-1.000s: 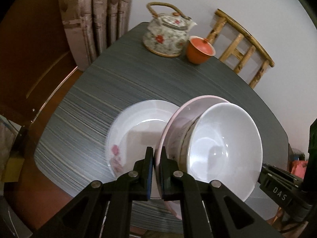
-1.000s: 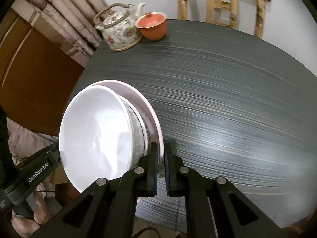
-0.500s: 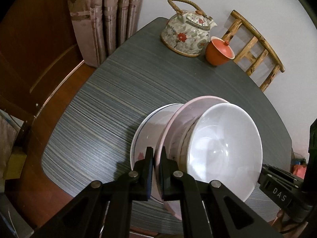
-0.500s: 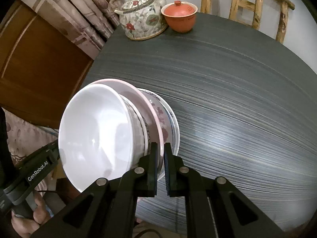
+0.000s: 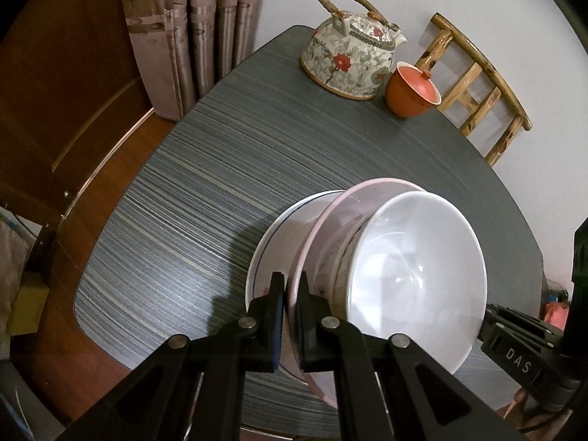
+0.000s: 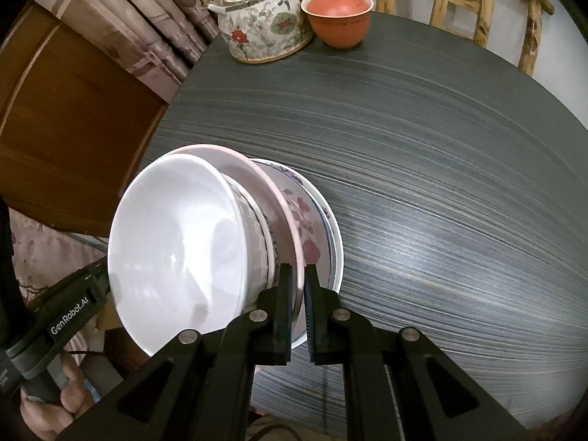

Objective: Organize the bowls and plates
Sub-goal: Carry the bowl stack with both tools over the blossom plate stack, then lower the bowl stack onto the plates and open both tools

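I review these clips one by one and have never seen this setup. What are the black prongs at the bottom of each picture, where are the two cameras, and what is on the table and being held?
No robot here: a person holds a hand-held two-finger tool in each hand, and each tool carries a wide-angle camera looking along its fingers. The prongs are those fingers. The left gripper and the right gripper are both shut on opposite rims of a pink plate, which carries a white bowl stacked over a patterned one. Under the stack, on the dark striped table, lies a floral plate; whether the pink plate touches it is unclear. At the far edge stand a floral teapot and an orange lidded cup.
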